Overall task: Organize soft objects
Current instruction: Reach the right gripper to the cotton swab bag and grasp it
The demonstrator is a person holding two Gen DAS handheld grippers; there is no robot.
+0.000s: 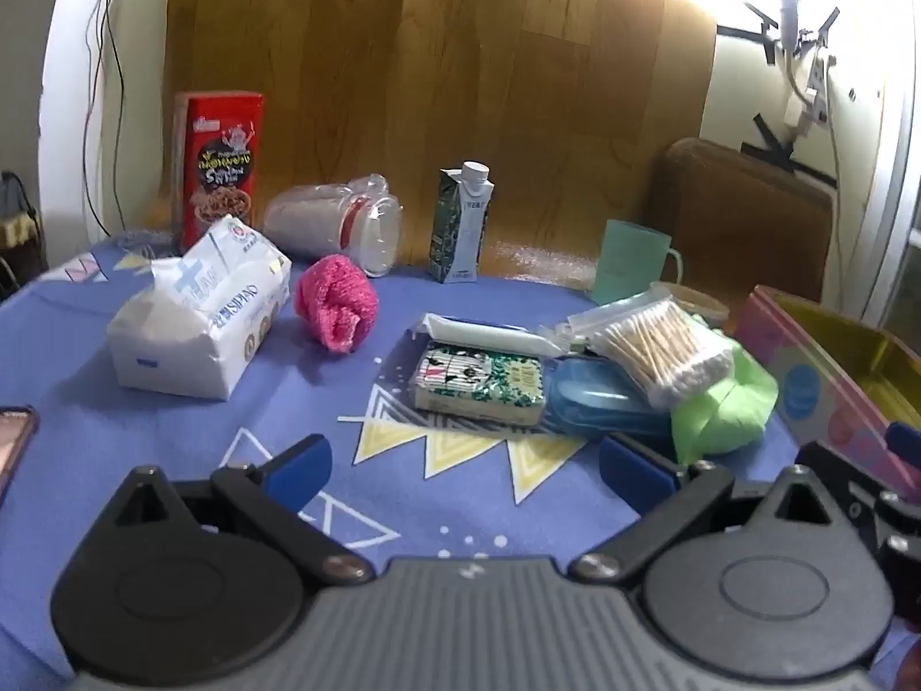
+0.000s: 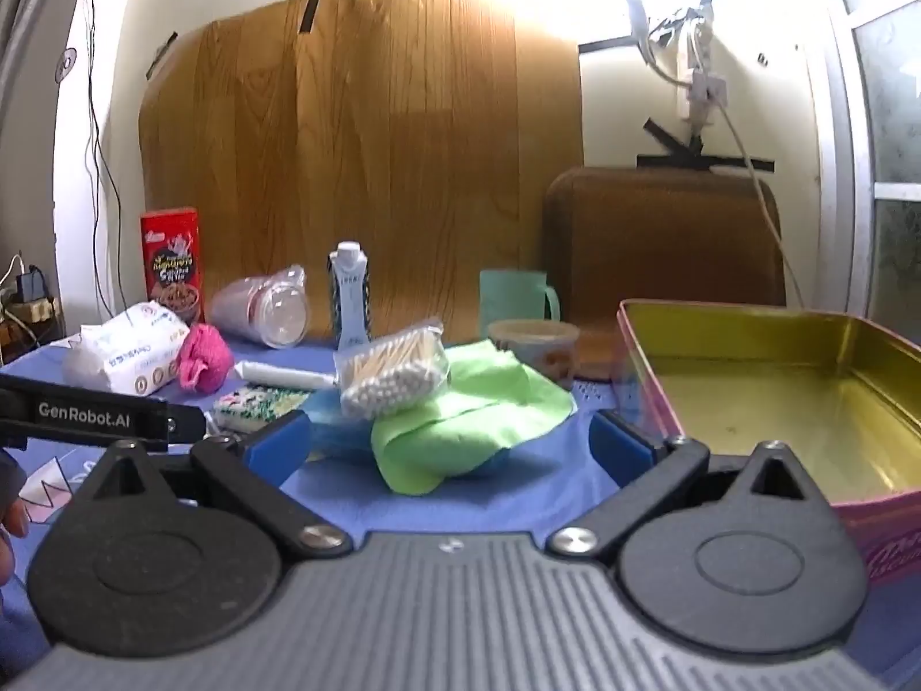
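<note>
Soft things lie loose on the blue patterned table, both tongs released.

The fluffy pink knitted cloth (image 1: pixel 337 311) sits toward the table's far edge beside the white tissue pack (image 1: pixel 198 325); the crumpled green cloth (image 2: pixel 460 420) lies near the open gold-lined tin (image 2: pixel 765 397), under a bag of cotton swabs (image 2: pixel 397 371). Left tongs (image 1: pixel 466 460) and right tongs (image 2: pixel 449 443) gape wide, holding nothing.
</note>
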